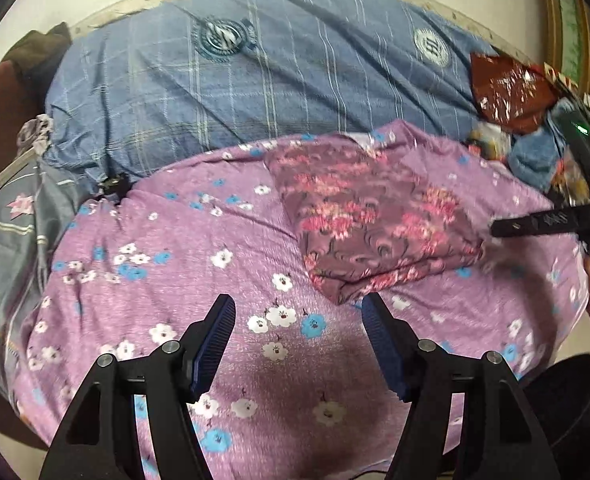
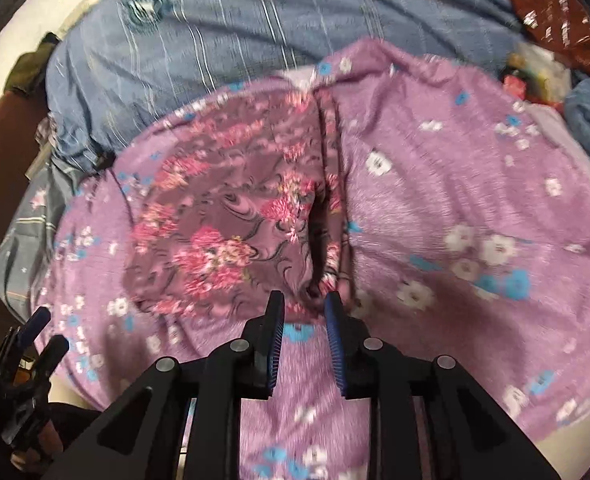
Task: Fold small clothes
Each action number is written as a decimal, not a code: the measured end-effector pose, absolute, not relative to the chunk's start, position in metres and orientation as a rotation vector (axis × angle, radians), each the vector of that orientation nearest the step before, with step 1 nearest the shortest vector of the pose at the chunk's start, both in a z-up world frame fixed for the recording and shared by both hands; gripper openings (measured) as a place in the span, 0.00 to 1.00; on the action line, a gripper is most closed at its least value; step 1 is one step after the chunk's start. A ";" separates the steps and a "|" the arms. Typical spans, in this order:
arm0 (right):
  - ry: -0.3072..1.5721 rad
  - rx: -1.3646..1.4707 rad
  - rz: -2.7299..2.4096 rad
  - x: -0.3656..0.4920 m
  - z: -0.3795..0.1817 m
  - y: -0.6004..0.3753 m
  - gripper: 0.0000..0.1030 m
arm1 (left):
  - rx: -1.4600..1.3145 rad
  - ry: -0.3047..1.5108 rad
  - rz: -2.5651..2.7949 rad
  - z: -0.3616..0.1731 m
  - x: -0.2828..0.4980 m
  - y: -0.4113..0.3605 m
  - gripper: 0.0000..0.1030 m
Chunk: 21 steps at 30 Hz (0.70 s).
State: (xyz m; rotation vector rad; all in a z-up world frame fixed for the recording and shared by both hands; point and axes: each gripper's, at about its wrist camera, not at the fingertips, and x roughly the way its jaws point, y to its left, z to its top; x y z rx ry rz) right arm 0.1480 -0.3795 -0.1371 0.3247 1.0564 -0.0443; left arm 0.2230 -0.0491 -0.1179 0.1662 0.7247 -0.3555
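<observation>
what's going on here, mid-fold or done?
A person holds a gripper in each hand over a purple floral sheet. A mauve garment with pink flowers lies folded into a compact rectangle on it. The left gripper is open and empty, just short of the garment's near corner. The right gripper sits at the folded edge, its jaws narrowly apart with nothing visibly pinched. The fold looks done or nearly so.

Motion blur smears the folded floral garment [image 2: 231, 216] in the right wrist view.
</observation>
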 end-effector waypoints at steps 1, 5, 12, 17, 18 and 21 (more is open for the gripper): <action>1.032 0.313 -0.042 0.137 -0.125 -0.378 0.27 | 0.163 0.718 -0.347 -0.112 0.217 -0.049 0.64; 0.937 0.299 -0.017 0.102 -0.083 -0.372 0.31 | 0.164 0.690 -0.345 -0.090 0.195 -0.052 0.66; 0.786 0.238 0.008 0.050 -0.021 -0.345 0.40 | 0.124 0.583 -0.379 -0.044 0.150 -0.048 0.74; 0.698 0.208 0.010 0.017 0.005 -0.326 0.54 | 0.097 0.539 -0.398 -0.029 0.126 -0.038 0.76; 0.687 0.204 0.009 0.012 0.007 -0.324 0.55 | 0.105 0.525 -0.399 -0.028 0.119 -0.036 0.76; 0.667 0.193 0.006 0.004 0.010 -0.314 0.56 | 0.126 0.499 -0.400 -0.029 0.105 -0.034 0.77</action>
